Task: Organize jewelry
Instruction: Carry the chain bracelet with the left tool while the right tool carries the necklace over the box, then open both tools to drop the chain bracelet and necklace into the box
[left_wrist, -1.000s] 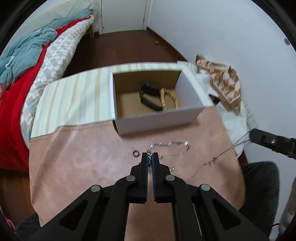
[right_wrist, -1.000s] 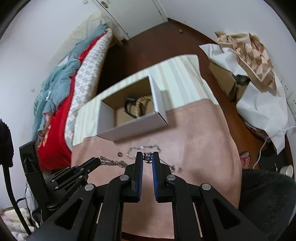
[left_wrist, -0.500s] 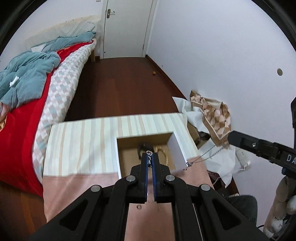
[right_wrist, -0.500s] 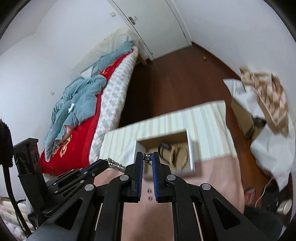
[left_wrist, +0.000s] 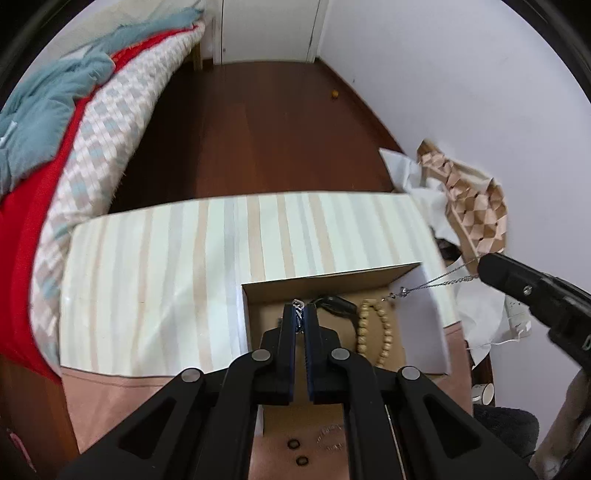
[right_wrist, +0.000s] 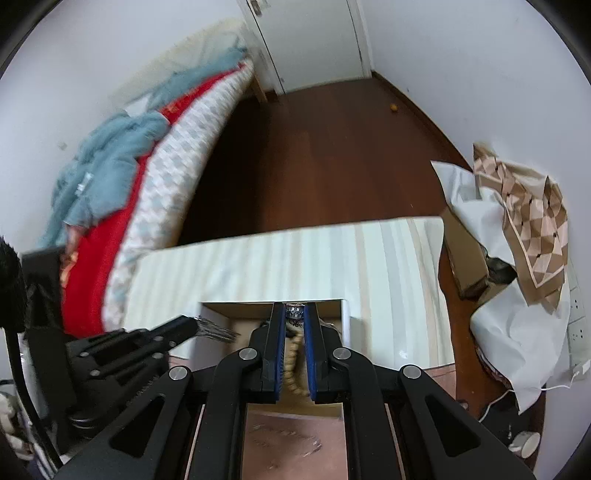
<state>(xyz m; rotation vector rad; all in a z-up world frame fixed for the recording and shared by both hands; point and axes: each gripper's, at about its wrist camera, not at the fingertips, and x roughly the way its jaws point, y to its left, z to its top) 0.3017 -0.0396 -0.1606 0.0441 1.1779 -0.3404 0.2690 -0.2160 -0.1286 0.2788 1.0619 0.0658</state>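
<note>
We've got both tongs pinched on the silver chain (left_wrist: 436, 281), left tongs (left_wrist: 303, 308) and right tongs (right_wrist: 294, 309) one end each, strung taut over the open box (left_wrist: 424, 325) so it drops in untangled.

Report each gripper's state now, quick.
Left gripper: shut on the silver chain bracelet.
Right gripper: shut on the thin silver necklace, over the box.
</note>
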